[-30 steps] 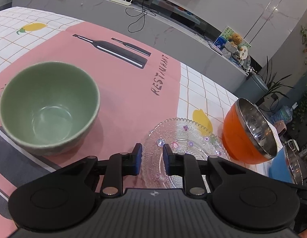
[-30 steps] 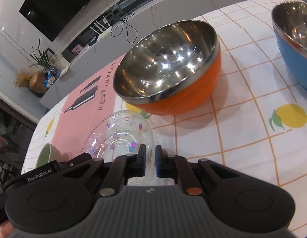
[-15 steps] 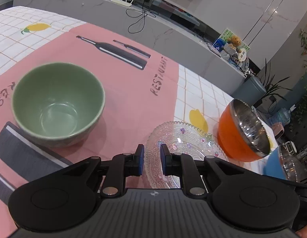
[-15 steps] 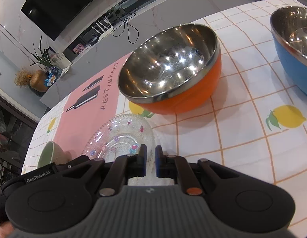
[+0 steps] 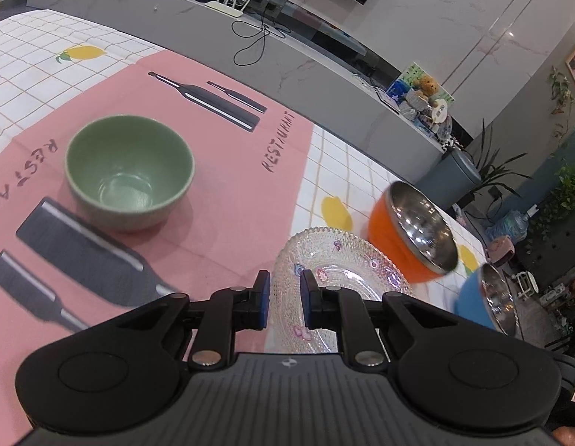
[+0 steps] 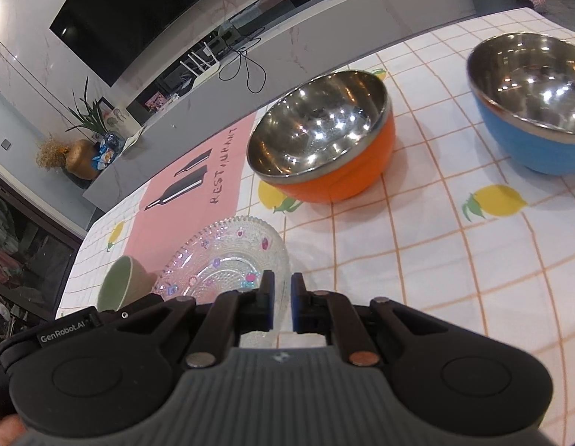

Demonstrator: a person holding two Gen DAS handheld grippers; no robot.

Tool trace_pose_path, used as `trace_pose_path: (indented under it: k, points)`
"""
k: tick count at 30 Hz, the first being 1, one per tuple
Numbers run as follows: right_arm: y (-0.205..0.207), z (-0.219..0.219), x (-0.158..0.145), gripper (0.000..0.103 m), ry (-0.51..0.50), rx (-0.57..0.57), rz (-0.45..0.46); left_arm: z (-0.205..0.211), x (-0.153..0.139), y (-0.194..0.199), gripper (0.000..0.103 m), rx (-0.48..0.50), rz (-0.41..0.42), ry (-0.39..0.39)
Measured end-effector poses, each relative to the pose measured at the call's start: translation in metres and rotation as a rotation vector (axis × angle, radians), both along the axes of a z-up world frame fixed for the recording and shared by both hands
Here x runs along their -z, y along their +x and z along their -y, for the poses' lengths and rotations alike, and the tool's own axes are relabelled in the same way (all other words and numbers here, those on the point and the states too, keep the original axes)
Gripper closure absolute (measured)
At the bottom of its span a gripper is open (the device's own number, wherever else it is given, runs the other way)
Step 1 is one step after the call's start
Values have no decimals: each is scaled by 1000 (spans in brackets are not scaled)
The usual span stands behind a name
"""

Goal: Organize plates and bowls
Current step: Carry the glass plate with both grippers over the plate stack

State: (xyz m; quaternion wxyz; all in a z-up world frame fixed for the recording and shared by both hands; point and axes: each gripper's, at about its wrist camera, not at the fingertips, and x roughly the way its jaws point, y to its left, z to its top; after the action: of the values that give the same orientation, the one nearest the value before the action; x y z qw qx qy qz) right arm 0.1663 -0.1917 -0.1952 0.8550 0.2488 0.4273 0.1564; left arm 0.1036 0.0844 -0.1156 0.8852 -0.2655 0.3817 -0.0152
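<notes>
Pinching the glass plate [image 5: 347,278] from two sides: my left gripper [image 5: 283,297] is narrow with the rim between its pads, and my right gripper [image 6: 283,304] is almost closed on the opposite rim. The plate seems just clear of the tablecloth [image 5: 231,186], between the green bowl [image 5: 129,171] and the orange bowl [image 5: 410,238]. Slick beaded glass and thin bites: if my hands drift apart or tilt unevenly, it could slip, drop, or clip the orange bowl.

In the left wrist view, the glass plate [image 5: 343,278] lies on the tabletop [image 5: 250,200] at centre; the ceramic bowl [image 5: 129,171] stands at ten o'clock, two steel bowls [image 5: 414,238] [image 5: 484,304] at three.
</notes>
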Motion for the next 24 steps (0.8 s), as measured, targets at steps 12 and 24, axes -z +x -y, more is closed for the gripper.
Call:
trace_pose_path:
  k: [12, 24]
  points:
    - [-59, 26, -19, 97, 1, 28, 33, 22, -10, -48, 85, 48, -4, -24]
    - [-110, 63, -17, 98, 1, 73, 23, 50, -5, -78, 85, 126, -28, -33]
